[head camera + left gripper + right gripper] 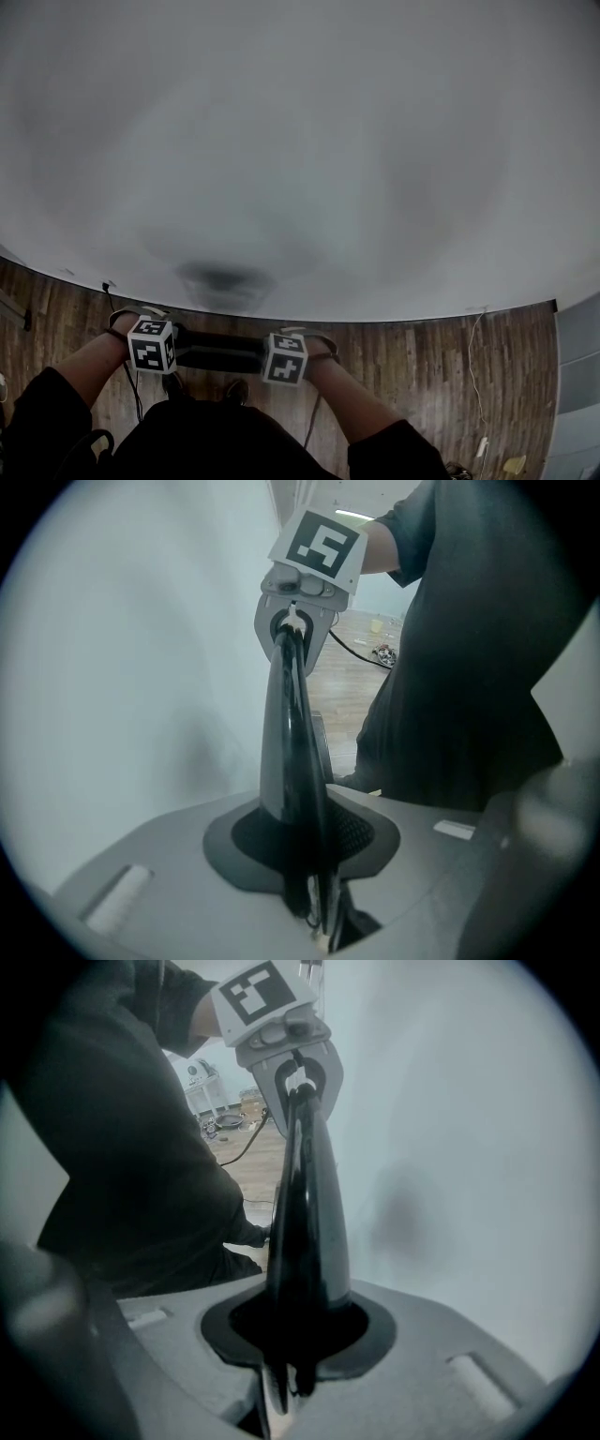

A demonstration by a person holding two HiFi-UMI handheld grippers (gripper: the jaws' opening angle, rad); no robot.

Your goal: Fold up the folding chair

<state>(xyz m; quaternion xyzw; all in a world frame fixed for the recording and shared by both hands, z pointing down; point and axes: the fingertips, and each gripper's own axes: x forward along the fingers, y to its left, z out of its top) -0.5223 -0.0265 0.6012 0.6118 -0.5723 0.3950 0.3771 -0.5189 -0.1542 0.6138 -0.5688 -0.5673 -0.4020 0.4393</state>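
Observation:
The folded black chair [217, 351] stands upright close to a white wall; only its top edge shows, as a dark bar between my two grippers. My left gripper [152, 345] sits over the bar's left end and my right gripper [285, 358] over its right end, both pointing steeply down. In the left gripper view the chair's edge [291, 761] runs from my left gripper [323, 930] up to the right gripper [298, 635]. In the right gripper view the edge [307, 1222] runs from my right gripper [281, 1396] to the left gripper [298, 1077]. A thin light sliver shows beside the edge in each pair of jaws.
A large white wall [300, 141] fills the head view just beyond the chair. Brown wooden floor [422, 347] lies below it, with a thin cable [473, 366] at the right. The person's dark-clothed body [469, 667] stands right behind the chair.

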